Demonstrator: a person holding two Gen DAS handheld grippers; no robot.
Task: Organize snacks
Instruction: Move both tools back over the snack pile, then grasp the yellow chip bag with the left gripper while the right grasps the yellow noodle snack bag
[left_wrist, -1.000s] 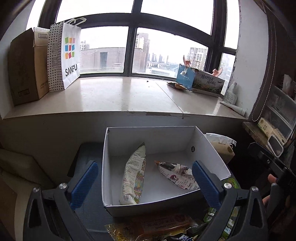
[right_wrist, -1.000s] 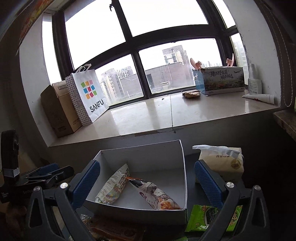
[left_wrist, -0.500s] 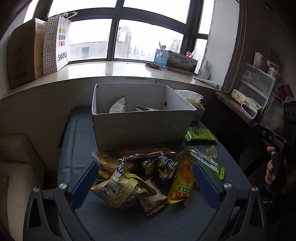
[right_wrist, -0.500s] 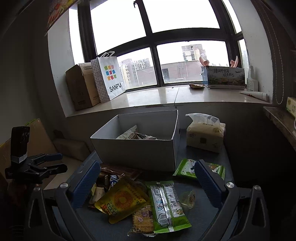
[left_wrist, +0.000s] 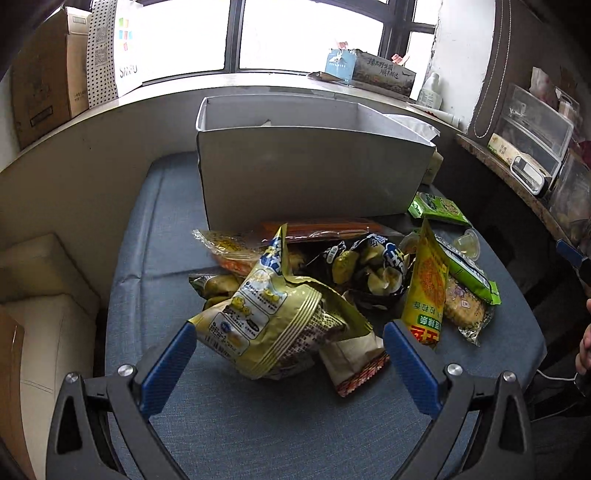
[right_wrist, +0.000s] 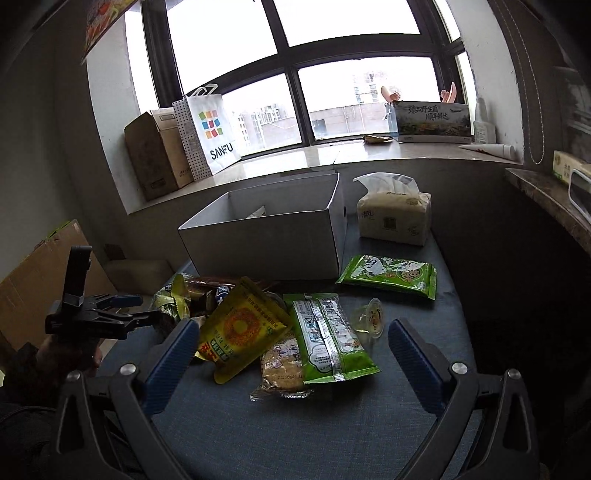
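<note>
A white cardboard box (left_wrist: 314, 177) stands at the back of a blue-grey table (left_wrist: 258, 424); it also shows in the right wrist view (right_wrist: 266, 243). A pile of snack packets lies in front of it. My left gripper (left_wrist: 288, 334) is open and empty, its jaws either side of an olive-yellow chip bag (left_wrist: 273, 325). My right gripper (right_wrist: 291, 330) is open and empty above a yellow packet (right_wrist: 236, 328), a green-and-white packet (right_wrist: 328, 339) and a biscuit pack (right_wrist: 280, 365). The left gripper also shows in the right wrist view (right_wrist: 129, 308).
A green packet (right_wrist: 388, 275), a small jelly cup (right_wrist: 369, 317) and a tissue pack (right_wrist: 395, 218) lie right of the box. The windowsill holds a SANFU bag (right_wrist: 210, 136) and a brown carton (right_wrist: 155, 155). Shelves (left_wrist: 532, 147) stand at the right.
Both grippers have pulled back from above the box and dropped toward the snack pile on the table. The left has closed in on the olive-yellow bag. Both stay open.
</note>
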